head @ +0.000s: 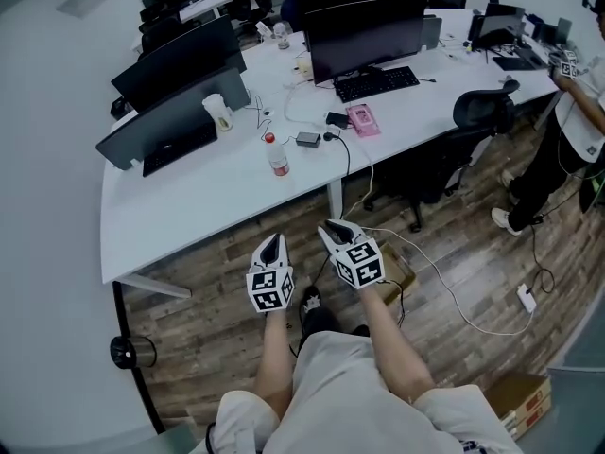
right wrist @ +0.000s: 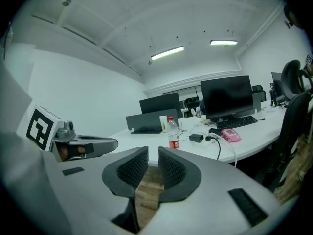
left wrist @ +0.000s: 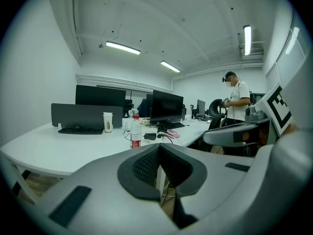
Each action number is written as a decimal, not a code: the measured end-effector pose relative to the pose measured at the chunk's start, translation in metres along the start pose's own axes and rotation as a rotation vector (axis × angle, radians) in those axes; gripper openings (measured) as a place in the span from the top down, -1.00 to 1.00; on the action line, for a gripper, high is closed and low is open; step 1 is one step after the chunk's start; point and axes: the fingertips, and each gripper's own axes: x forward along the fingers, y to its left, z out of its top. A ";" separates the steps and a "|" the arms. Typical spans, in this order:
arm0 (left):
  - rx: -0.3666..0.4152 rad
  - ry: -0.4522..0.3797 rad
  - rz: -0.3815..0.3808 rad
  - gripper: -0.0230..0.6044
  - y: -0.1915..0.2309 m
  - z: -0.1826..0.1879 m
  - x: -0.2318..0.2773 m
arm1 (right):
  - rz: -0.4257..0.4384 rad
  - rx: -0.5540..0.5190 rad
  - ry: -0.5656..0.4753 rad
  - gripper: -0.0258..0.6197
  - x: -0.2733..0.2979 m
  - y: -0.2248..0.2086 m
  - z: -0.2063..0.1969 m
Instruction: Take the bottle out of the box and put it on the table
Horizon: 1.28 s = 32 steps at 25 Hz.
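Observation:
A clear water bottle (head: 277, 156) with a red cap and red label stands upright on the white table (head: 208, 197); it also shows in the left gripper view (left wrist: 135, 133) and the right gripper view (right wrist: 173, 133). Both grippers hover over the wooden floor in front of the table, well short of the bottle. My left gripper (head: 273, 243) (left wrist: 159, 150) has its pads together with nothing between them. My right gripper (head: 337, 227) (right wrist: 153, 156) shows a narrow gap between its pads, empty, with floor visible through it. A cardboard box (head: 398, 270) lies on the floor just under my right hand.
Monitors (head: 364, 34), a keyboard (head: 376, 82), a pink case (head: 362, 119), a cup (head: 218, 112) and cables crowd the table's far half. A black office chair (head: 473, 126) and a standing person (head: 567, 130) are at the right. Cables cross the floor; another box (head: 519, 400) sits at the lower right.

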 end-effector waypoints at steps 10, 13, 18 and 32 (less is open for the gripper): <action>0.000 0.003 0.002 0.88 0.000 -0.006 -0.012 | -0.035 0.028 -0.046 0.80 -0.018 -0.011 0.002; 0.003 0.002 -0.006 0.88 -0.005 -0.008 -0.013 | -0.034 0.030 -0.042 0.80 -0.019 -0.009 -0.002; 0.009 0.007 -0.020 0.88 -0.011 -0.009 -0.014 | -0.039 0.018 -0.036 0.80 -0.019 -0.005 -0.004; 0.031 0.032 -0.037 0.88 -0.025 -0.019 -0.020 | -0.048 0.059 -0.029 0.80 -0.028 -0.007 -0.016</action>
